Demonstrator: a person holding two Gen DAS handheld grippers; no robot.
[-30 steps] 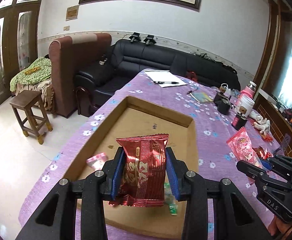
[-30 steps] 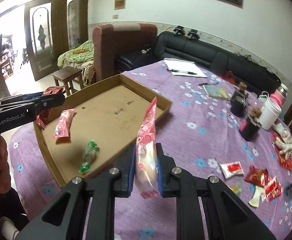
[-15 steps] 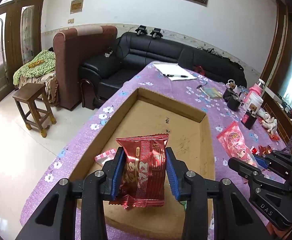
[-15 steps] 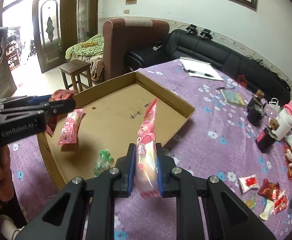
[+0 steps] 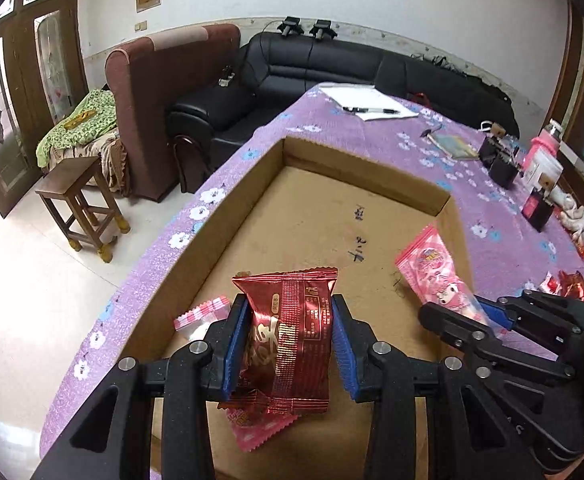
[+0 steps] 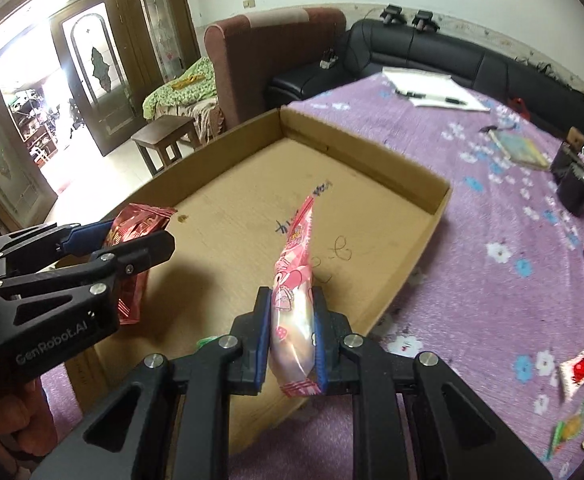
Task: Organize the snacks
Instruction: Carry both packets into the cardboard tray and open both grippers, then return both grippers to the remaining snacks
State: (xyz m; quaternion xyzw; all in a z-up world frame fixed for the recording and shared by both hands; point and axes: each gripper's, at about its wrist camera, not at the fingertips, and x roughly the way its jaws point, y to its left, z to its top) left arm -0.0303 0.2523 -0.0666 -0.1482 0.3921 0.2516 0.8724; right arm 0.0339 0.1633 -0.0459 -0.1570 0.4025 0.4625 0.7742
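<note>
The left gripper is clamped on a red foil snack packet, holding it upright above the near end of a shallow cardboard box that sits on a purple flowered tablecloth. The right gripper squeezes a pink cartoon-printed snack bag edge-on, its long end pointing forward over the box floor. Inside the box, under the red packet, lies a pink checked wrapper, and what may be a small green sweet peeks out beside the right gripper, though it is mostly hidden. More loose snacks lie scattered on the cloth, well apart from the box on its right.
</note>
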